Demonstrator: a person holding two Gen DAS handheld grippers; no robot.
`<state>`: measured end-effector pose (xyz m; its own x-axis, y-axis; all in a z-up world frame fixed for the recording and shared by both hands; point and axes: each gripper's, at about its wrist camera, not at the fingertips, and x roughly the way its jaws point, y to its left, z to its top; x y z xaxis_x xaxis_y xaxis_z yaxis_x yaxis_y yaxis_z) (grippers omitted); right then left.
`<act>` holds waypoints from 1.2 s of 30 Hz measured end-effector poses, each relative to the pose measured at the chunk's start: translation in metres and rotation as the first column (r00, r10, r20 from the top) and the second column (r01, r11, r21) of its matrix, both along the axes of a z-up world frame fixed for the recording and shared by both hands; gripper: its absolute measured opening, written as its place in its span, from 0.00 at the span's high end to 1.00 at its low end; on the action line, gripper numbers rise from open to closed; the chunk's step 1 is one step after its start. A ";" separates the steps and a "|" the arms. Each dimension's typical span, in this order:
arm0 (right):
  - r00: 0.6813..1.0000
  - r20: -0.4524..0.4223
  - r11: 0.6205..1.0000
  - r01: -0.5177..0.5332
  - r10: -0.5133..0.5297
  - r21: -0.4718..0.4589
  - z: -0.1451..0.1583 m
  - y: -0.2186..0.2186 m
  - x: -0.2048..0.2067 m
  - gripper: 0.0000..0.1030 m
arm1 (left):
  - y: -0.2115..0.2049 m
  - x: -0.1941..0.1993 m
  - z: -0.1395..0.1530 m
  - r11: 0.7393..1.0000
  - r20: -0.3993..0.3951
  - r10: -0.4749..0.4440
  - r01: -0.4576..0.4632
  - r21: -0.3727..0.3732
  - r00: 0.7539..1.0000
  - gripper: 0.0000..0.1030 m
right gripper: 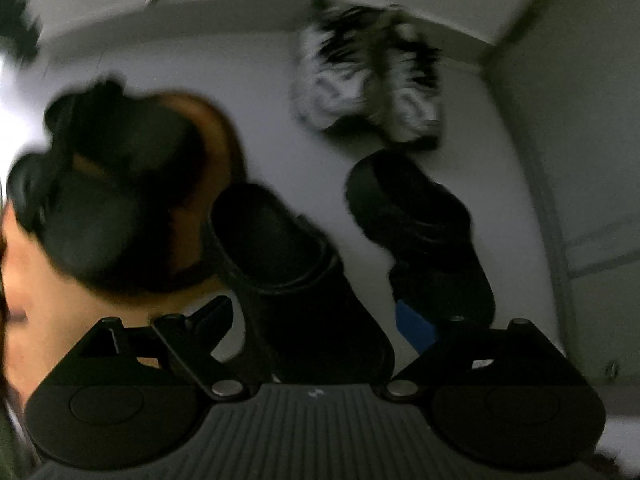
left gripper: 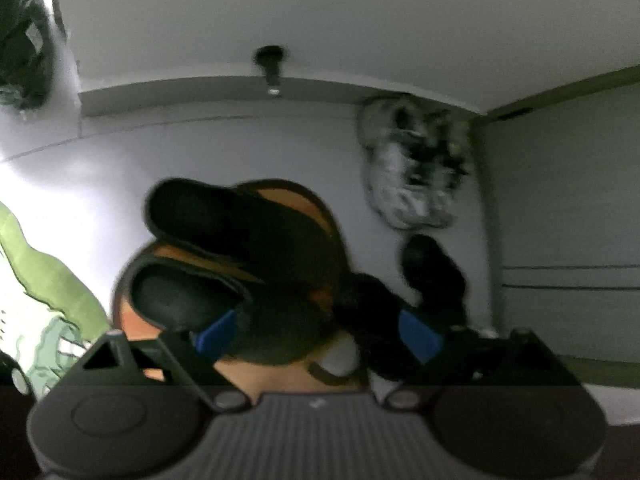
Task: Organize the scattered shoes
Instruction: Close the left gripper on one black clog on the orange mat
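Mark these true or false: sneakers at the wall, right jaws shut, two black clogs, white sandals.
1. The white-and-black sneakers sit against the baseboard. True.
2. The right gripper has its jaws shut. False: they stand open, either side of a black clog.
3. A second black clog lies beside the first. True.
4. The sandals are white. False: brown soles with black straps.
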<state>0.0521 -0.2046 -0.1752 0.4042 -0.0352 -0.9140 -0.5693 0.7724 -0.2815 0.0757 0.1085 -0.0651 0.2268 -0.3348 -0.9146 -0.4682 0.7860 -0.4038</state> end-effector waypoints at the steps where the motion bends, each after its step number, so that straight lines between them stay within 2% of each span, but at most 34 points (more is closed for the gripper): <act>1: 1.000 -0.008 1.000 -0.029 0.029 -0.013 -0.007 0.002 0.001 0.03 | 0.002 0.007 -0.012 1.000 -0.009 -0.002 0.002 0.001 1.000 0.15; 3: 0.999 -0.002 0.999 -0.040 0.040 -0.033 -0.014 0.002 0.001 0.03 | 0.001 0.021 -0.034 1.000 -0.021 -0.027 0.028 0.003 0.999 0.16; 6: 0.999 0.033 0.998 -0.036 0.038 -0.048 -0.017 0.003 0.001 0.03 | -0.012 0.038 -0.060 0.987 -0.040 -0.142 0.145 0.067 0.989 0.15; 8: 0.996 0.072 0.998 -0.043 0.045 -0.038 -0.016 0.006 0.001 0.03 | -0.022 0.045 -0.073 0.968 -0.037 -0.216 0.219 0.121 0.976 0.15; 11: 0.988 0.122 0.996 -0.092 0.091 0.000 -0.010 0.023 0.000 0.03 | -0.035 0.050 -0.090 0.923 -0.036 -0.315 0.315 0.219 0.948 0.15; 14: 0.977 0.137 0.985 -0.171 0.165 0.037 -0.008 0.050 0.002 0.03 | -0.032 0.042 -0.105 0.920 -0.054 -0.292 0.295 0.259 0.955 0.15; 16: 0.963 0.130 0.968 -0.244 0.235 0.058 -0.010 0.078 0.007 0.03 | -0.022 0.029 -0.117 0.941 -0.083 -0.223 0.236 0.242 0.971 0.15; 17: 0.958 0.131 0.963 -0.263 0.253 0.063 -0.010 0.086 0.009 0.03 | -0.019 0.024 -0.121 0.943 -0.096 -0.214 0.231 0.239 0.972 0.15; 21: 0.940 0.103 0.935 -0.335 0.325 0.118 -0.018 0.135 0.024 0.03 | -0.012 0.010 -0.127 0.923 -0.143 -0.219 0.253 0.290 0.965 0.15; 23: 0.933 0.107 0.926 -0.357 0.345 0.122 -0.022 0.150 0.030 0.03 | -0.008 0.008 -0.126 0.936 -0.136 -0.200 0.230 0.266 0.970 0.11; 25: 0.926 0.106 0.918 -0.374 0.362 0.131 -0.027 0.165 0.036 0.03 | 0.000 0.006 -0.128 0.965 -0.112 -0.168 0.187 0.185 0.979 0.09; 28: 0.913 0.109 0.902 -0.406 0.393 0.144 -0.035 0.185 0.044 0.03 | 0.015 -0.007 -0.131 0.989 -0.068 -0.101 0.108 0.104 0.993 0.09; 31: 0.908 0.109 0.894 -0.417 0.404 0.166 -0.044 0.194 0.045 0.03 | 0.031 -0.021 -0.134 0.996 -0.016 -0.068 0.069 0.051 0.998 0.07; 36: 0.913 0.102 0.894 -0.409 0.396 0.185 -0.059 0.202 0.040 0.03 | 0.058 -0.037 -0.148 0.999 0.014 0.024 -0.025 0.034 1.000 0.07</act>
